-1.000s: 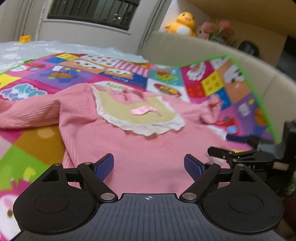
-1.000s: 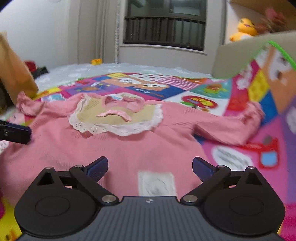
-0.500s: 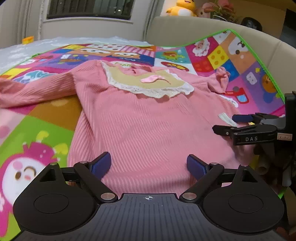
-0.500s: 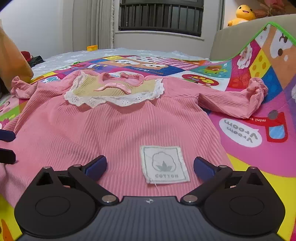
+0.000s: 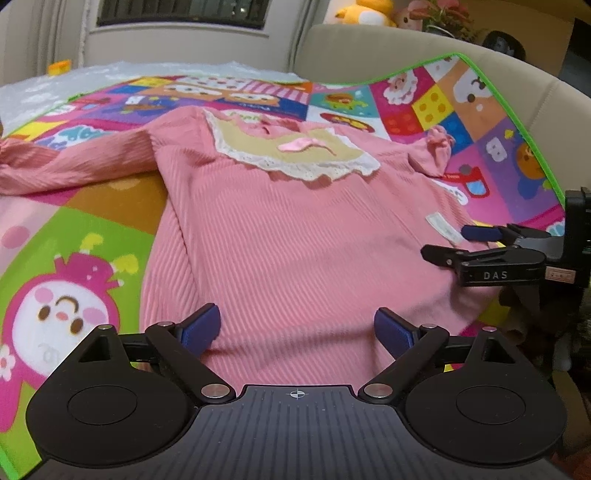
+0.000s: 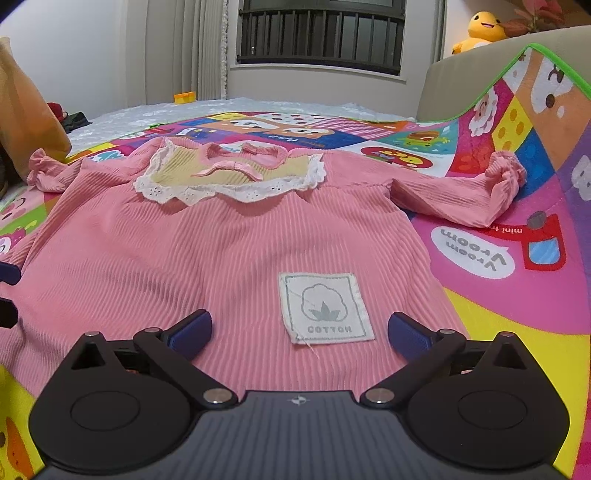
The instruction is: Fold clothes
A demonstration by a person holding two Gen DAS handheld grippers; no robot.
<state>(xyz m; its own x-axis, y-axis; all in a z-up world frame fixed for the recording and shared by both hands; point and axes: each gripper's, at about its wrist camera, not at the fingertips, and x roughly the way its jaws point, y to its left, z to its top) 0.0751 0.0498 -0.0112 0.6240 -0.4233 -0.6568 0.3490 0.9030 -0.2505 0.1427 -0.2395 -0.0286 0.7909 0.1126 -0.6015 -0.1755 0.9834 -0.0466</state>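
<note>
A pink ribbed child's top (image 5: 295, 229) (image 6: 221, 251) lies flat and face up on a colourful play mat (image 5: 74, 236), sleeves spread to both sides. It has a cream lace bib (image 6: 229, 177) with a pink bow and a white COTTON patch (image 6: 325, 306) near the hem. My left gripper (image 5: 297, 328) hovers open over the hem's left part. My right gripper (image 6: 299, 332) is open over the hem, the patch between its fingers. The right gripper (image 5: 458, 243) also shows at the left wrist view's right edge.
The play mat (image 6: 517, 314) curls up against a beige sofa (image 5: 369, 48) on the right. Plush toys (image 6: 480, 26) sit on top of the sofa. A white textured sheet (image 6: 166, 118) and a window wall lie beyond the mat. A brown bag (image 6: 22, 103) stands at the left.
Both grippers have drawn back and lowered toward the hem of the top. More of the garment's lower part and the COTTON patch now show. Both stay open.
</note>
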